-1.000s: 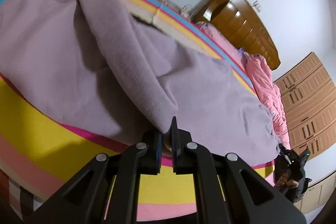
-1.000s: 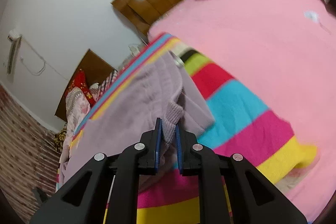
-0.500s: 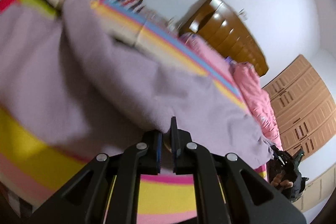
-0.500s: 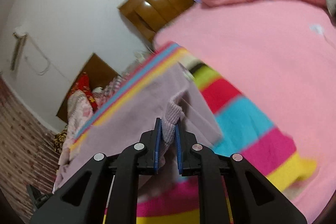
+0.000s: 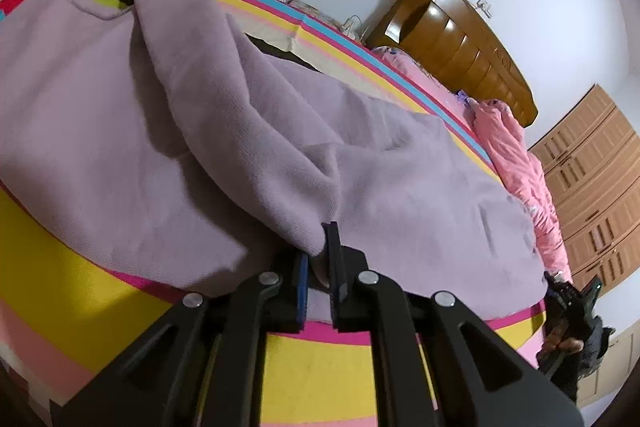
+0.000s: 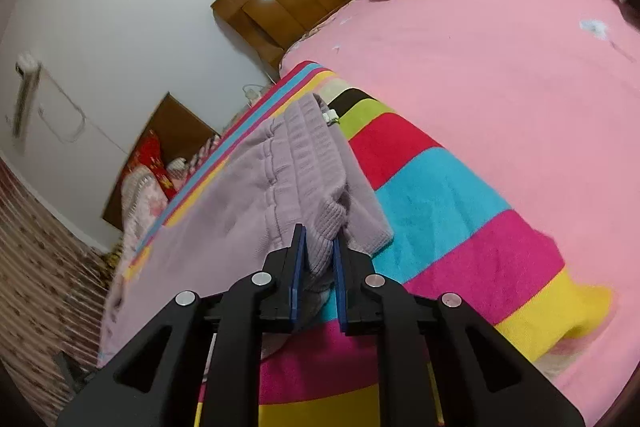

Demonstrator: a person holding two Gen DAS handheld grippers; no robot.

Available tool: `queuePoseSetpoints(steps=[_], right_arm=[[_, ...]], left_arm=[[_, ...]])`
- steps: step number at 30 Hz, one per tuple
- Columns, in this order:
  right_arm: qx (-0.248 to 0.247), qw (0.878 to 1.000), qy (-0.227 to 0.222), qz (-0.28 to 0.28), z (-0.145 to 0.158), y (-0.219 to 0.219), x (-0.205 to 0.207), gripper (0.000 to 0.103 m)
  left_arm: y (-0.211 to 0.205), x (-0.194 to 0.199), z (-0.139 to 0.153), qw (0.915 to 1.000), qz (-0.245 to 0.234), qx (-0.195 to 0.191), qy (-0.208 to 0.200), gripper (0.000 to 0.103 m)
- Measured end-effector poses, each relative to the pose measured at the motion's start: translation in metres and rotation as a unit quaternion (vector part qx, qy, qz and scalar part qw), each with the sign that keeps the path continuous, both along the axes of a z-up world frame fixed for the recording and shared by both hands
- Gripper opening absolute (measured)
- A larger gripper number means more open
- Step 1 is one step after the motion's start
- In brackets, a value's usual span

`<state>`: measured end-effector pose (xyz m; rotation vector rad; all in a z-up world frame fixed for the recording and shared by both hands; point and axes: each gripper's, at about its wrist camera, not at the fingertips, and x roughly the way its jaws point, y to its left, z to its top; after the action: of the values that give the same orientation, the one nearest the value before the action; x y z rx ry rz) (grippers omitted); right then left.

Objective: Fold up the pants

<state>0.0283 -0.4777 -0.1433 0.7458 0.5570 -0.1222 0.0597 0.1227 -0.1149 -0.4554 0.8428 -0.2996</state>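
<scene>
Both hand-held grippers clamp the pants (image 5: 360, 163) near the bed's (image 6: 500, 75) edge: left (image 5: 318, 267) on a leg fold, right (image 6: 318, 259) on the ribbed waistband, lifting one layer to fold across.

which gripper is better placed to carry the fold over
Left, probably: the left gripper already holds a lifted leg end of the pants, while the right gripper pins the ribbed waistband as an anchor.

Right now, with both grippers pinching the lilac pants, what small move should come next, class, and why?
Probably carry both pinched edges across the pants, together. The left gripper holds a lifted fold and the right gripper holds the ribbed cuff, while the rest lies flat on the striped blanket.
</scene>
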Motion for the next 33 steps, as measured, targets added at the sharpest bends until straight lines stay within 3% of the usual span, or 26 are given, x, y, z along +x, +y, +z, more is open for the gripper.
queuePoseSetpoints(steps=[4, 5, 6, 8, 9, 10, 12, 14, 17, 20, 22, 24, 25, 26, 28, 31, 33], right_arm=[[0.011, 1.0, -0.008, -0.003, -0.003, -0.001, -0.005, 0.011], [-0.001, 1.0, -0.005, -0.002, 0.0, 0.002, -0.007, 0.012], [-0.006, 1.0, -0.007, 0.007, 0.002, 0.004, -0.008, 0.023], [-0.008, 1.0, 0.0, 0.011, 0.007, 0.007, -0.013, 0.058], [-0.019, 1.0, -0.005, -0.002, 0.01, 0.009, -0.021, 0.075], [-0.035, 0.999, -0.017, -0.01, 0.015, 0.012, -0.029, 0.075], [-0.081, 0.996, -0.029, -0.005, 0.028, 0.025, -0.041, 0.072], [-0.116, 0.993, -0.028, 0.019, 0.037, 0.044, -0.04, 0.069], [-0.149, 0.986, -0.035, 0.068, 0.042, 0.075, -0.026, 0.065], [-0.156, 0.982, -0.044, 0.101, 0.041, 0.101, -0.014, 0.064], [-0.18, 0.975, -0.036, 0.125, 0.036, 0.123, -0.002, 0.064], [-0.222, 0.965, 0.015, 0.14, 0.02, 0.138, 0.007, 0.064], [-0.251, 0.957, 0.027, 0.146, 0.011, 0.144, 0.008, 0.062], [-0.269, 0.952, 0.014, 0.145, 0.011, 0.149, 0.002, 0.062], [-0.26, 0.954, 0.022, 0.152, 0.015, 0.146, -0.002, 0.062], [-0.25, 0.955, 0.054, 0.152, 0.034, 0.142, -0.001, 0.062], [-0.243, 0.957, 0.034, 0.157, 0.052, 0.139, 0.002, 0.062]], left_arm=[[-0.001, -0.002, 0.001, 1.0, 0.002, -0.002, -0.002, 0.013], [-0.001, 0.0, 0.002, 1.0, 0.004, 0.002, -0.002, 0.021], [-0.001, -0.004, 0.005, 0.9999, 0.01, 0.007, -0.006, 0.037], [0.002, -0.013, 0.016, 0.9985, 0.041, 0.031, -0.021, 0.064], [0.006, -0.026, 0.028, 0.9931, 0.087, 0.062, -0.049, 0.069], [0.006, -0.034, 0.036, 0.9886, 0.108, 0.077, -0.072, 0.069], [0.0, -0.046, 0.054, 0.9848, 0.102, 0.086, -0.112, 0.07], [-0.017, -0.049, 0.068, 0.9851, 0.063, 0.088, -0.134, 0.073], [-0.072, -0.042, 0.077, 0.983, -0.045, 0.103, -0.145, 0.075], [-0.134, -0.023, 0.059, 0.974, -0.149, 0.131, -0.11, 0.075], [-0.153, -0.008, 0.039, 0.9739, -0.163, 0.139, -0.075, 0.075], [-0.16, 0.008, 0.012, 0.9751, -0.159, 0.154, -0.014, 0.075], [-0.159, 0.006, 0.011, 0.9739, -0.158, 0.158, -0.038, 0.078], [-0.16, 0.006, 0.008, 0.9709, -0.162, 0.173, -0.033, 0.076], [-0.159, 0.006, 0.009, 0.9672, -0.174, 0.183, -0.024, 0.077], [-0.152, 0.013, 0.021, 0.9736, -0.168, 0.154, 0.003, 0.077], [-0.156, 0.025, 0.045, 0.974, -0.17, 0.148, -0.02, 0.082]])
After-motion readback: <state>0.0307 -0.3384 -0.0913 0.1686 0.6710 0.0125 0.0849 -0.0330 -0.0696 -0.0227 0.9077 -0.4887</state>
